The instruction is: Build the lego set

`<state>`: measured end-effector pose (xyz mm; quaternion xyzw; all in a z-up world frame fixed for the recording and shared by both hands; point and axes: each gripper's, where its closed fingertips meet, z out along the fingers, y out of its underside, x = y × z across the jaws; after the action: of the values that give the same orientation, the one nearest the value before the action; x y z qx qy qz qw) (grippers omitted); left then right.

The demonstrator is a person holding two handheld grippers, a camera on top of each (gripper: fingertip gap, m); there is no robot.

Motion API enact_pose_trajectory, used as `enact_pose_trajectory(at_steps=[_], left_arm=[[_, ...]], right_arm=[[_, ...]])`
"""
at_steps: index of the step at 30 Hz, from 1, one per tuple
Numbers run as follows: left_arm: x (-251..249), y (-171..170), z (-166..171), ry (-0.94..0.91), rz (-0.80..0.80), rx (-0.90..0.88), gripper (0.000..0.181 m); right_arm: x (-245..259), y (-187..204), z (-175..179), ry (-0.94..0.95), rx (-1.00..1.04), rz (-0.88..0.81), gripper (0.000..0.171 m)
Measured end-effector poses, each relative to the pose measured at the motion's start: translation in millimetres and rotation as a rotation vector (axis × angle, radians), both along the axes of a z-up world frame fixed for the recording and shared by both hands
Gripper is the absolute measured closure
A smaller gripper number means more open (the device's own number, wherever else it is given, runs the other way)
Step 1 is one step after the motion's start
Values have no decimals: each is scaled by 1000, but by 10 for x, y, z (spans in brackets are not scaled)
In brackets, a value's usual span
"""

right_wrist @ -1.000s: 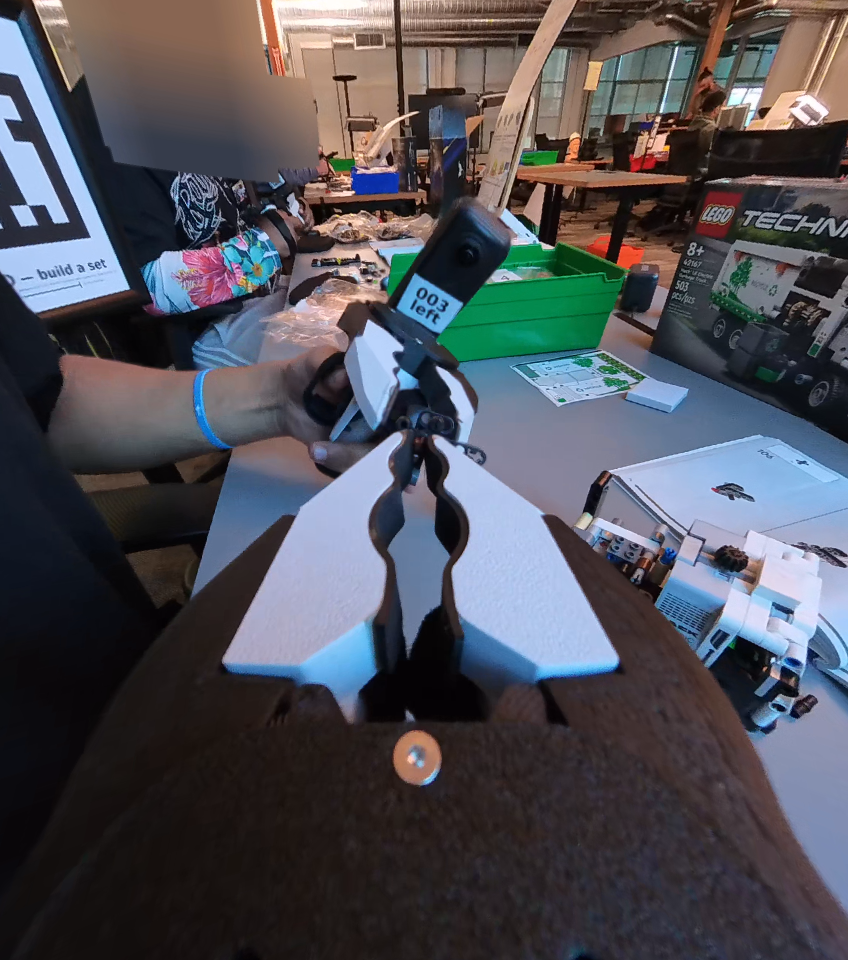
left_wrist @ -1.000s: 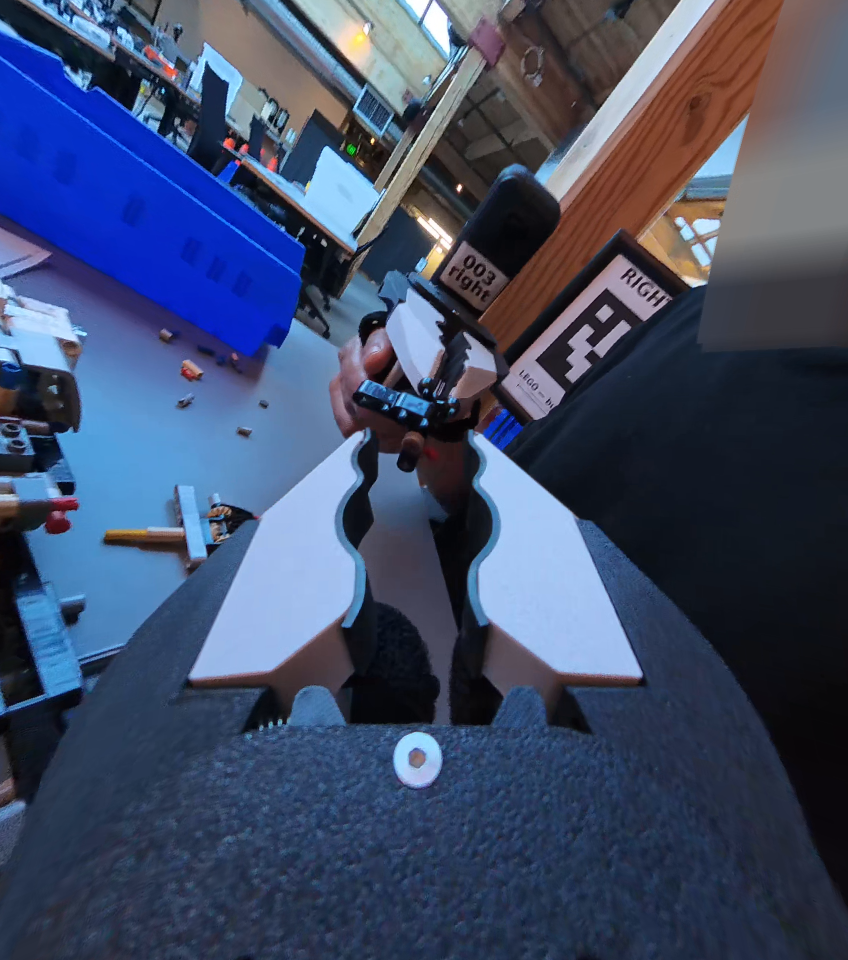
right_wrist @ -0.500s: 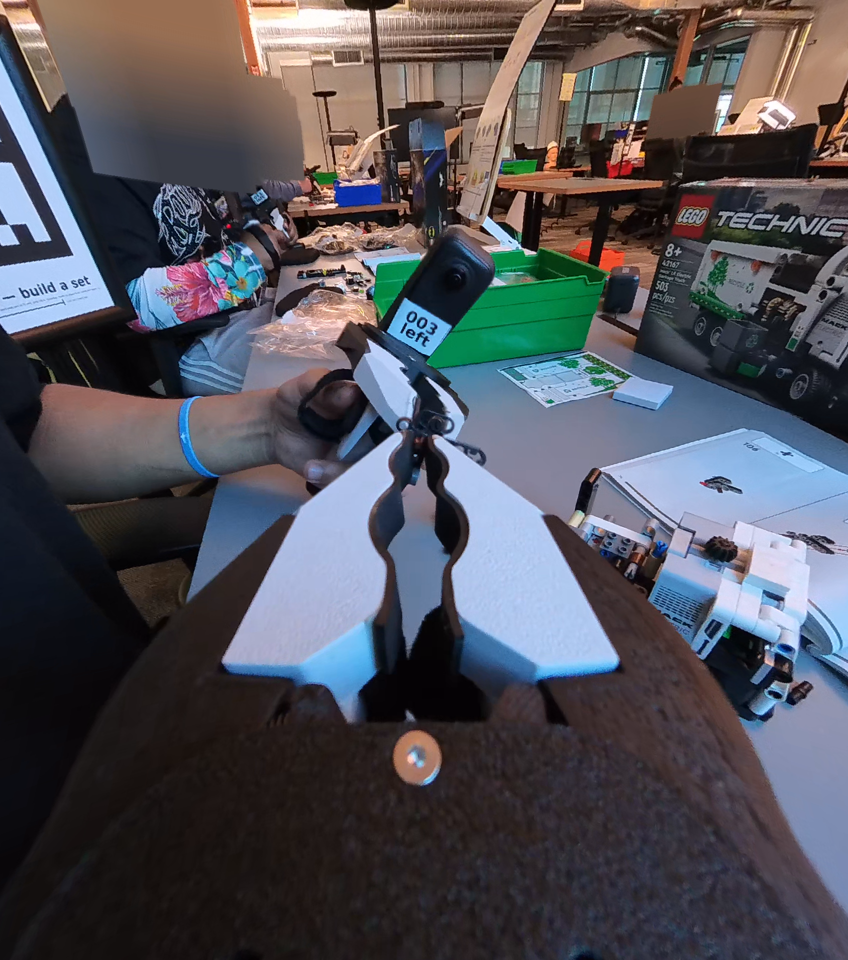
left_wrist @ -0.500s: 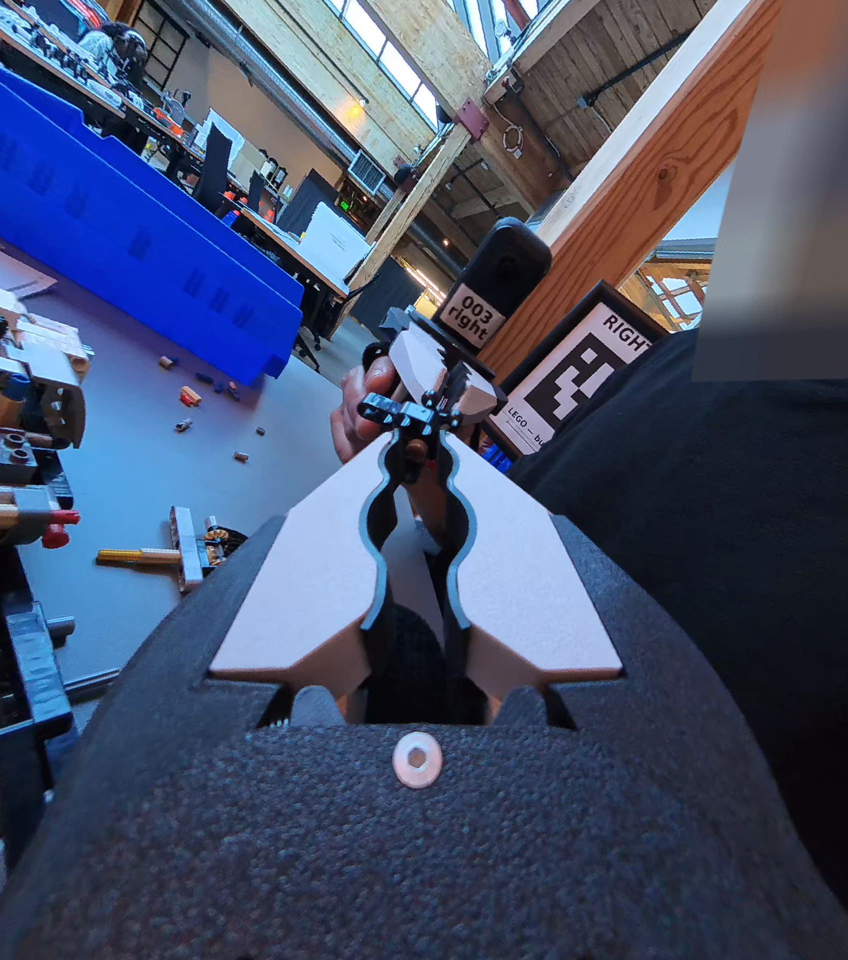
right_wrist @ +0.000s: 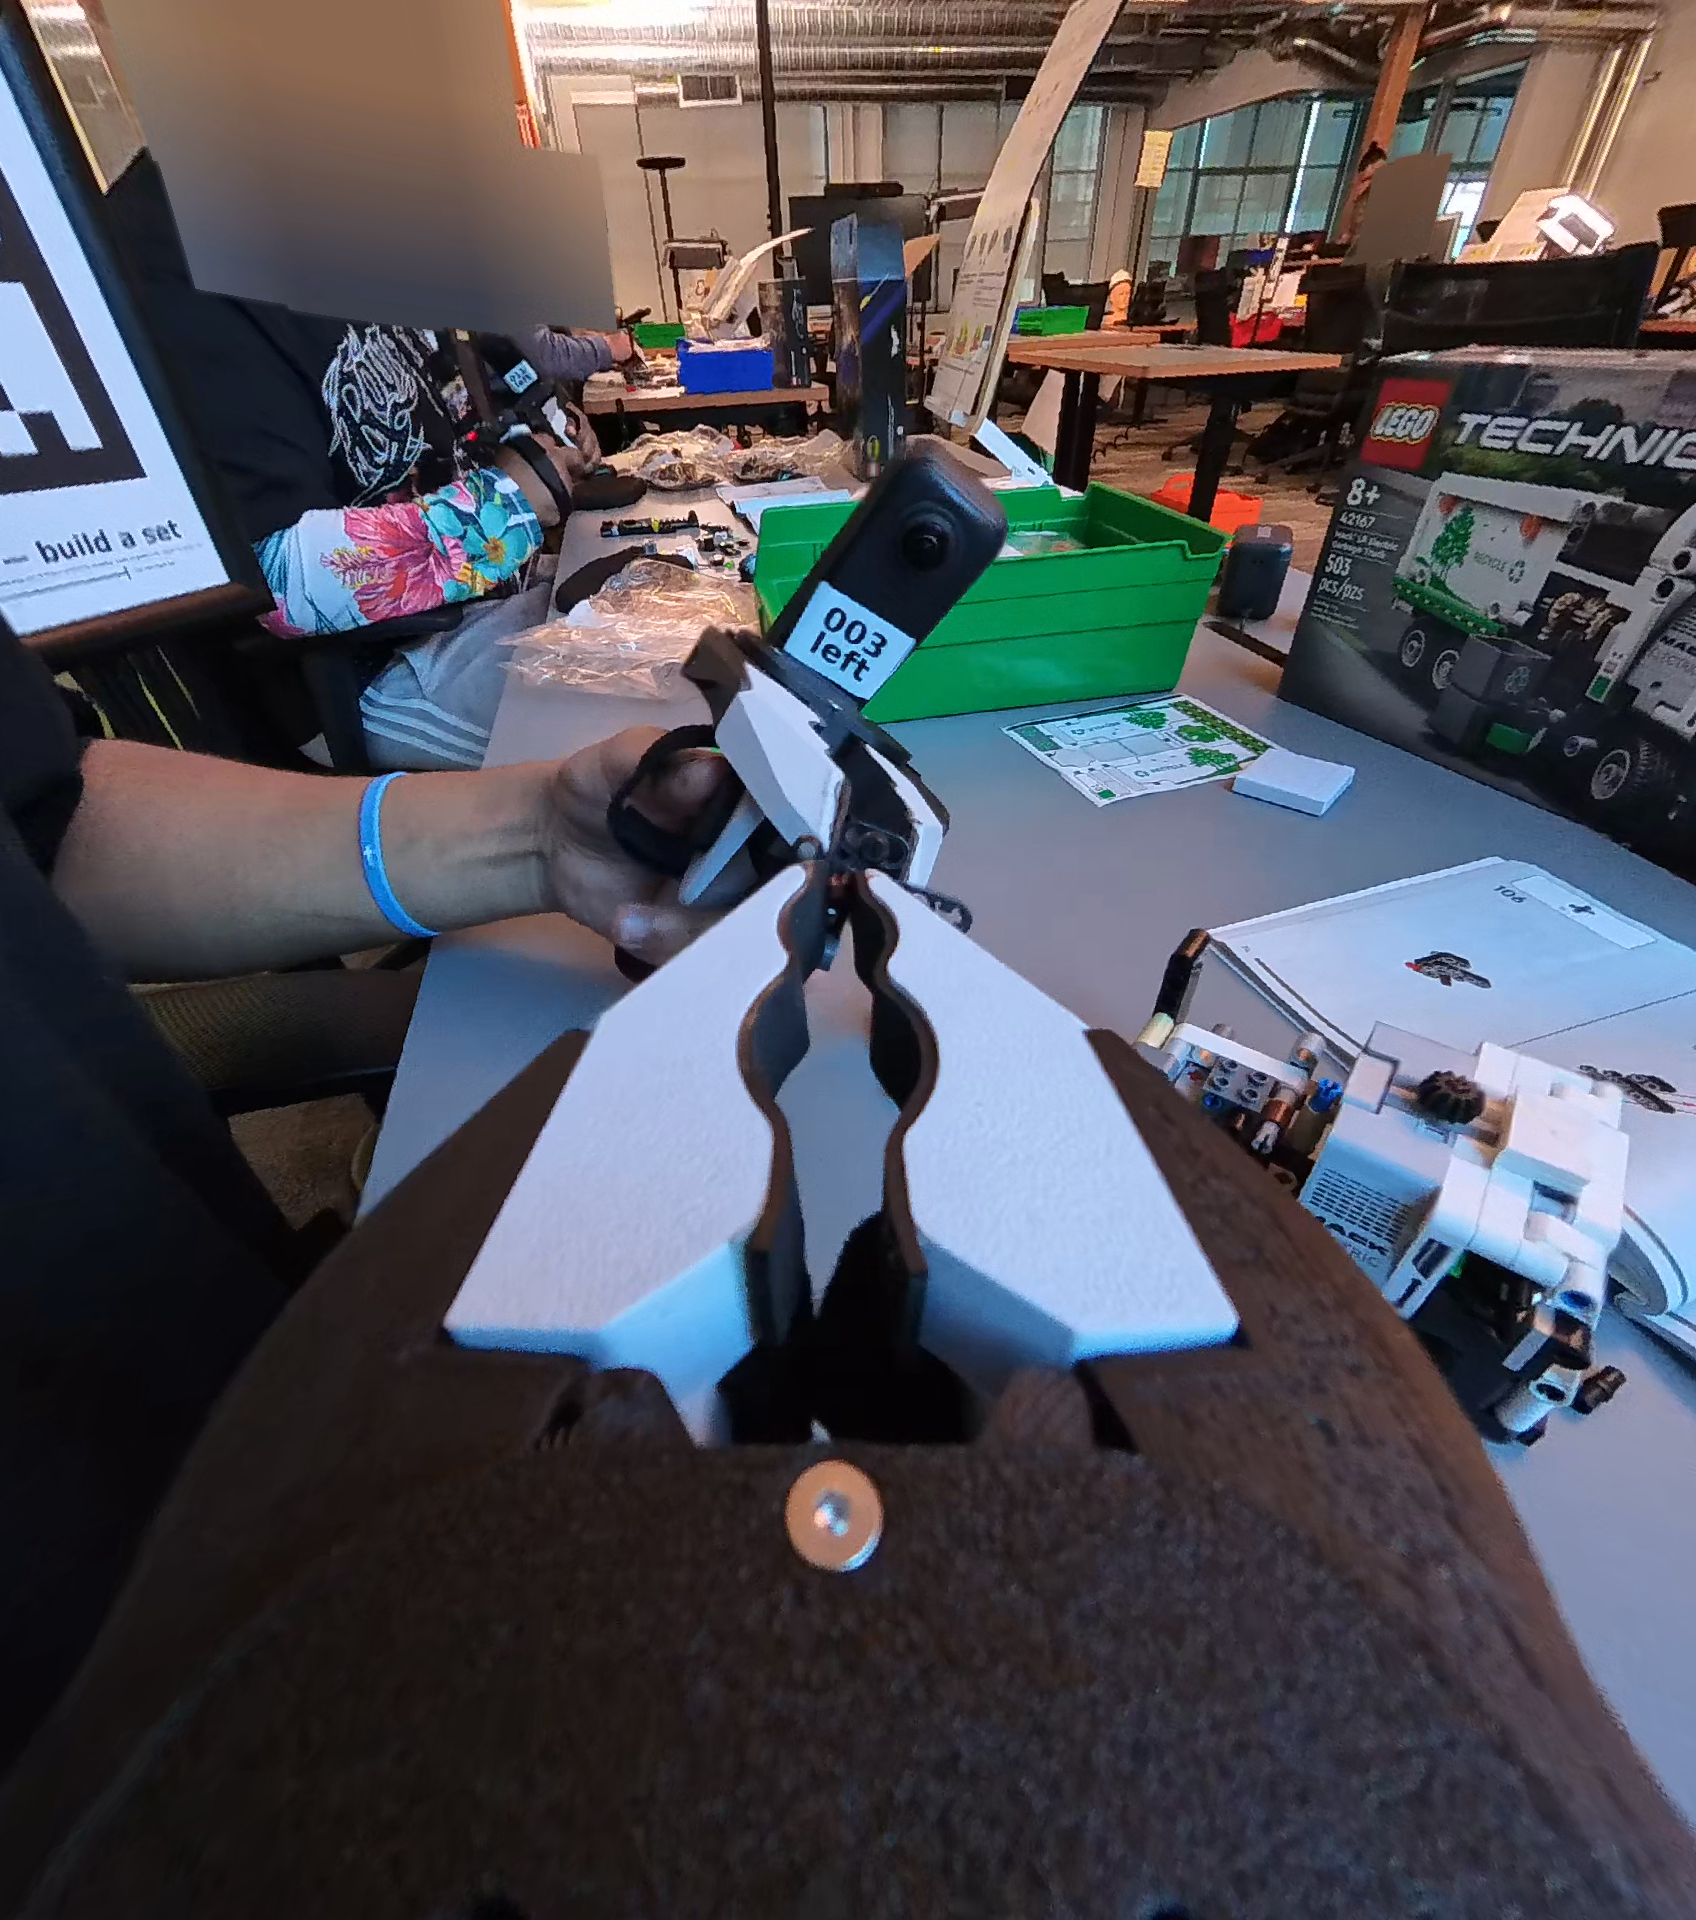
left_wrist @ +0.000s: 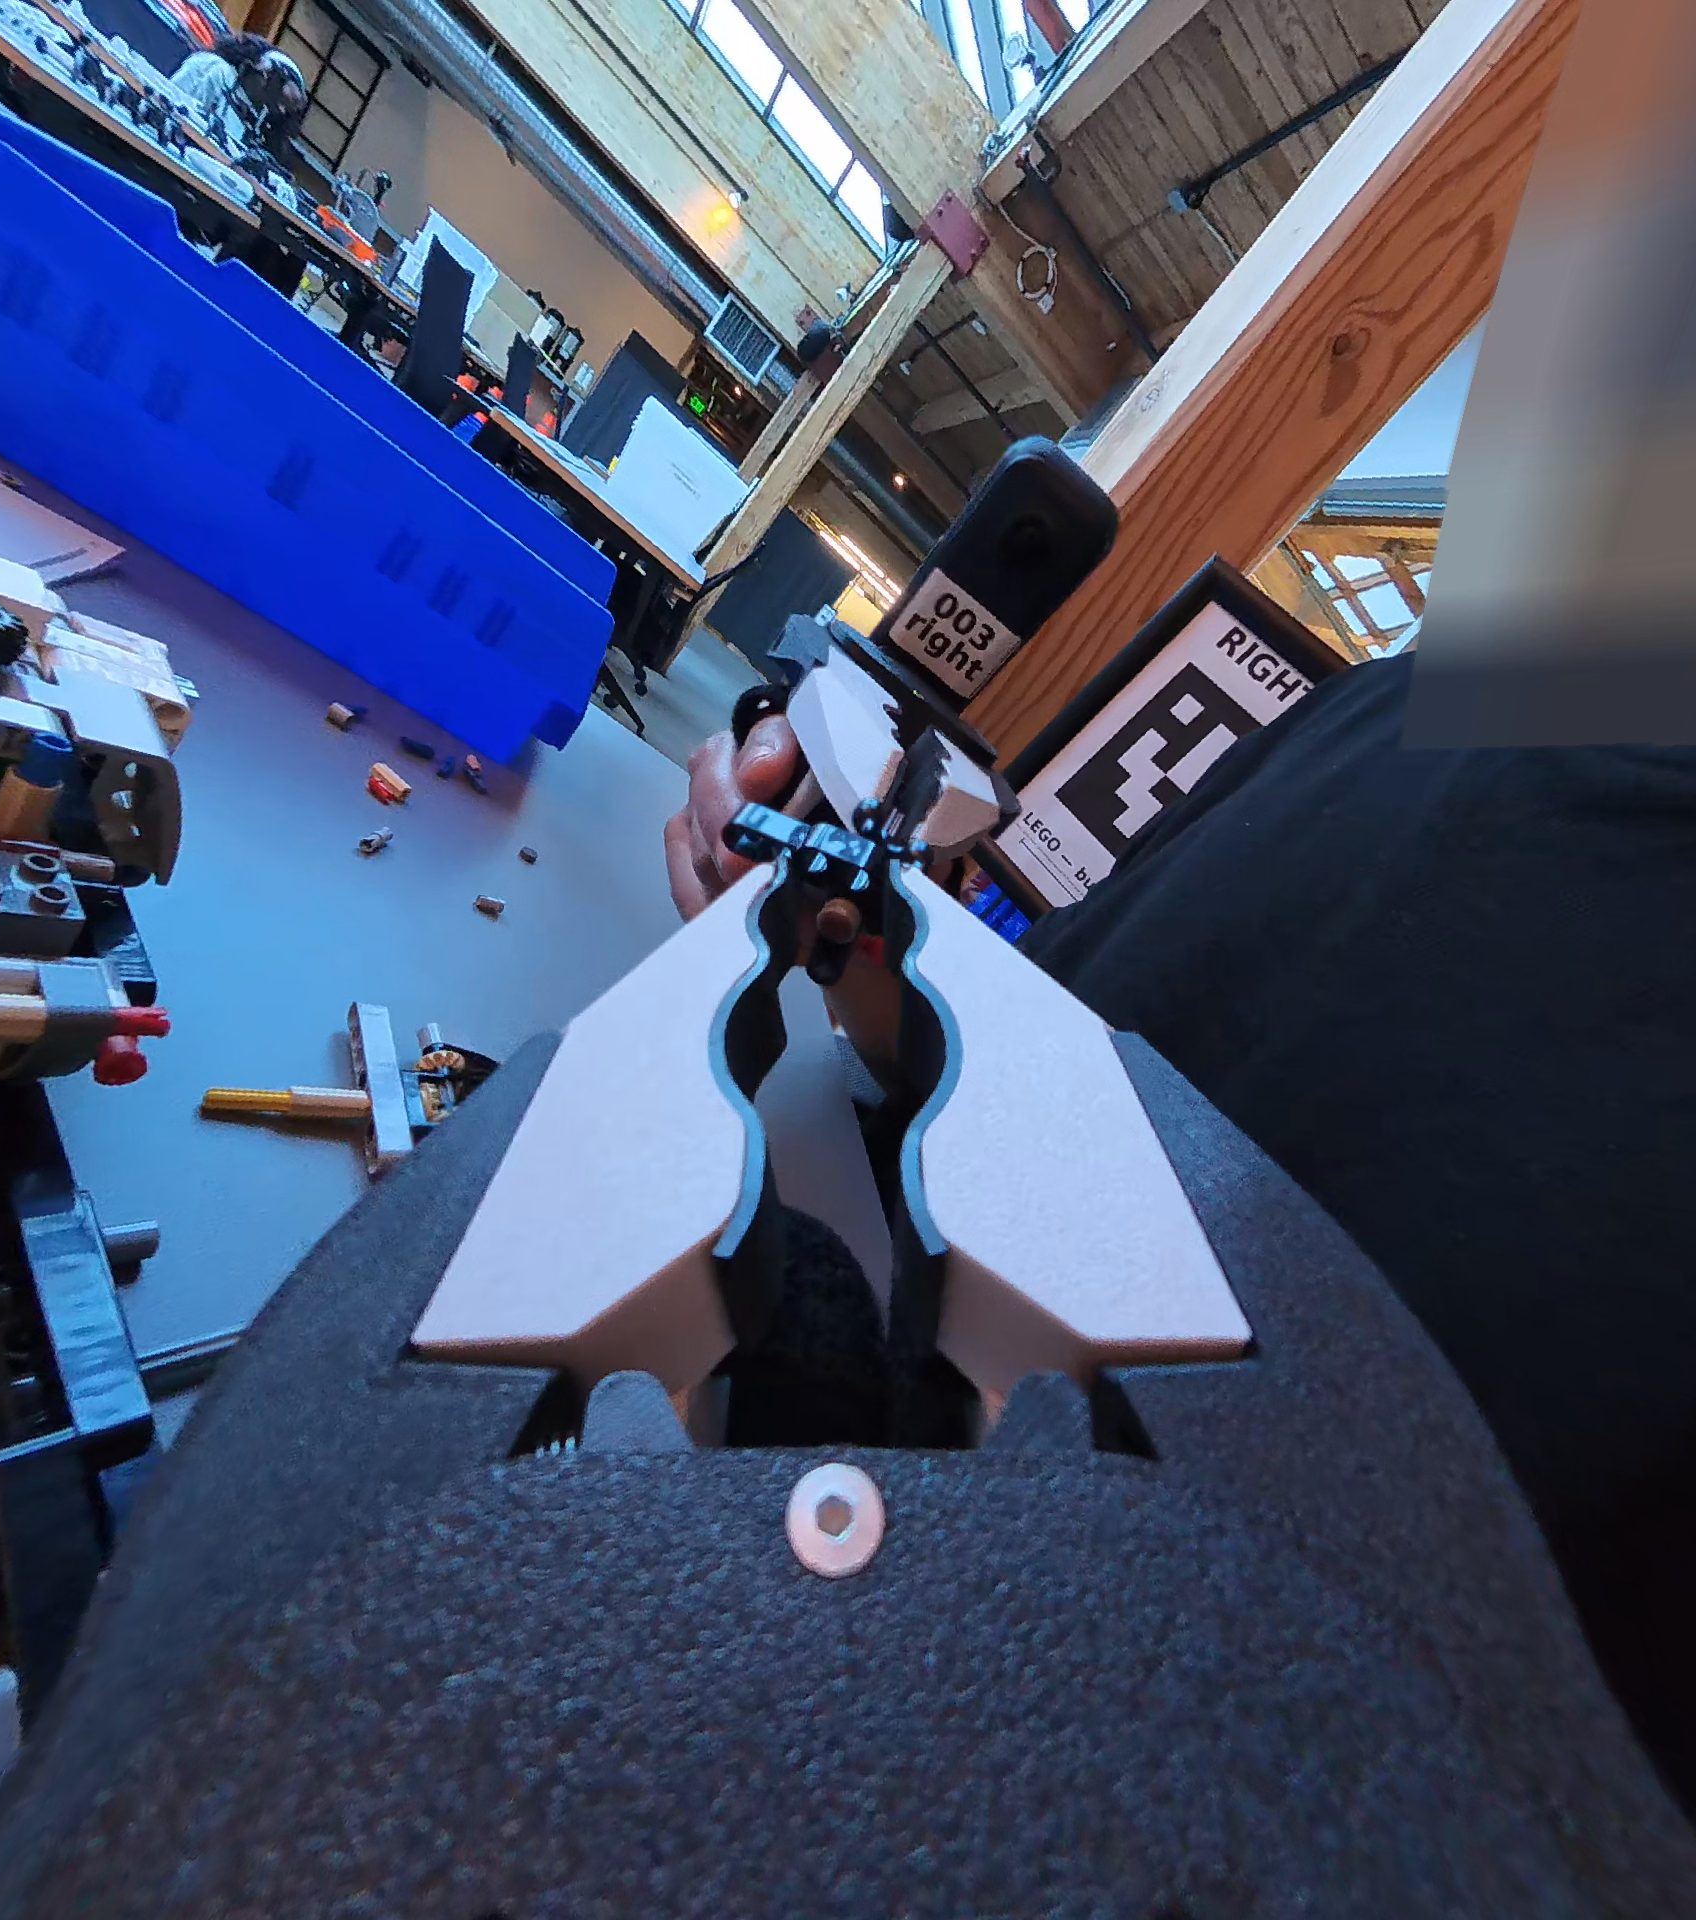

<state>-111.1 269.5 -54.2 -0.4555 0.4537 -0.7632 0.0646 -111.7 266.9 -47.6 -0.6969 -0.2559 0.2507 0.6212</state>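
The half-built truck (right_wrist: 1446,1174) stands on the table (right_wrist: 1083,862), touching the open booklet (right_wrist: 1550,987), before the box (right_wrist: 1571,582).

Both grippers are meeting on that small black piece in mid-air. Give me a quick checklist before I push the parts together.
1. Right gripper shut on the black piece: ok.
2. Left gripper closed on the same piece: ok, fingertips pinch it.
3. Tan peg lined up with its hole: cannot tell.
4. Piece held above the table, free of it: ok.
5. Truck model out of the way: ok, off to one side.
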Motion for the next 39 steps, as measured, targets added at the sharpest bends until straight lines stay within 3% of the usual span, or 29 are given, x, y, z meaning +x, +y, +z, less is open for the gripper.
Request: enact_pose_trajectory(at_steps=[8, 11, 15, 22, 33, 39], left_arm=[[18, 2, -8, 9, 16, 24, 171], [7, 10, -19, 3, 27, 49, 171], [43, 68, -52, 5, 97, 117, 171], [109, 187, -108, -31, 281, 350, 171], [70, 130, -114, -46, 262, 371, 171], [73, 124, -108, -45, 257, 361, 171]], right_arm=[[21, 0, -14, -23, -14, -9, 167], [26, -10, -24, -12, -42, 2, 153], [55, 14, -47, 1, -85, -27, 148], [131, 168, -167, 284, -316, -93, 143], [84, 178, -165, 325, -323, -60, 156], [94, 166, -148, 308, -320, -57, 153]])
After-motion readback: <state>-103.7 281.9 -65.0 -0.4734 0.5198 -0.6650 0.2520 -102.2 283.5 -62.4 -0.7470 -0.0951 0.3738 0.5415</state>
